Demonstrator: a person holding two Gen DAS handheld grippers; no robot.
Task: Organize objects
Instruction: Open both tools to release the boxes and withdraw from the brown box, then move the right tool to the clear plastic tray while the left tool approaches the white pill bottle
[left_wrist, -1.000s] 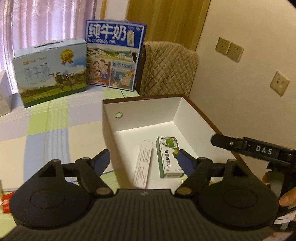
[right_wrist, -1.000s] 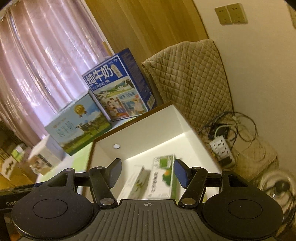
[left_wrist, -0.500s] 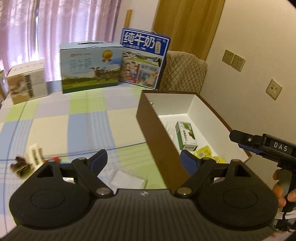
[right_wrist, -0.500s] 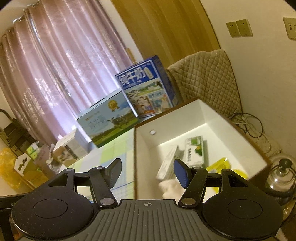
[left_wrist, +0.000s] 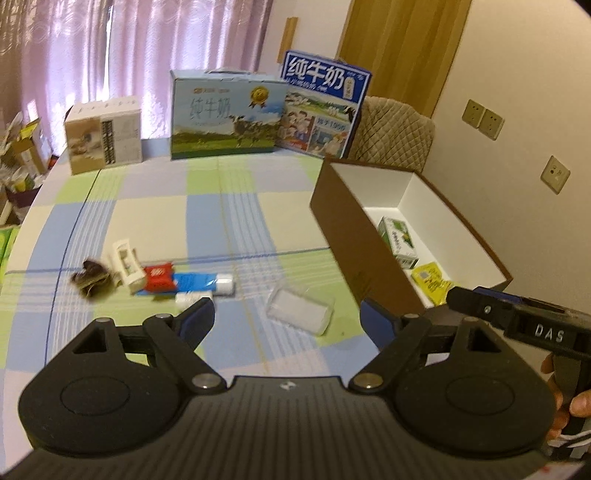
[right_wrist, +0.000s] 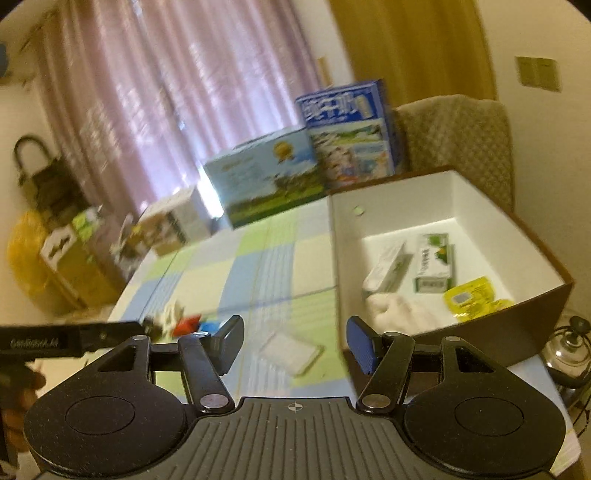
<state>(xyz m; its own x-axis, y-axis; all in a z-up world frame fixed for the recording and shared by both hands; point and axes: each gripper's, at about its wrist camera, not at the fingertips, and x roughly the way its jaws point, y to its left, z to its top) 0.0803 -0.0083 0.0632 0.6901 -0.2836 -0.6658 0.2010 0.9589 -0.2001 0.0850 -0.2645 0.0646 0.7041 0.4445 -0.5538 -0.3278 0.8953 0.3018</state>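
**Both tools spread and empty above checked worktop**

The left tool (left_wrist: 286, 317) is held with its blue-padded fingers spread wide; nothing is gripped. The right tool (right_wrist: 293, 341) is likewise spread and empty, above the worktop (left_wrist: 155, 218), which is covered by a green, blue and cream checked cloth.

A clear flat plastic case (left_wrist: 300, 311) is seen lying on the cloth just beyond both tools, near the brown outer wall of the white-lined open cardboard box (left_wrist: 345, 236).

Inside the box are noted a green-and-white carton (right_wrist: 433, 267), a yellow sachet (right_wrist: 467, 297), a slim white carton (right_wrist: 386, 269) and a white cloth (right_wrist: 397, 312).

Left of the case, a cluster is recorded: a red packet (left_wrist: 159, 277), a blue-and-white tube (left_wrist: 205, 283), a small cream box (left_wrist: 127, 266) and a dark crumpled wrapper (left_wrist: 90, 282).
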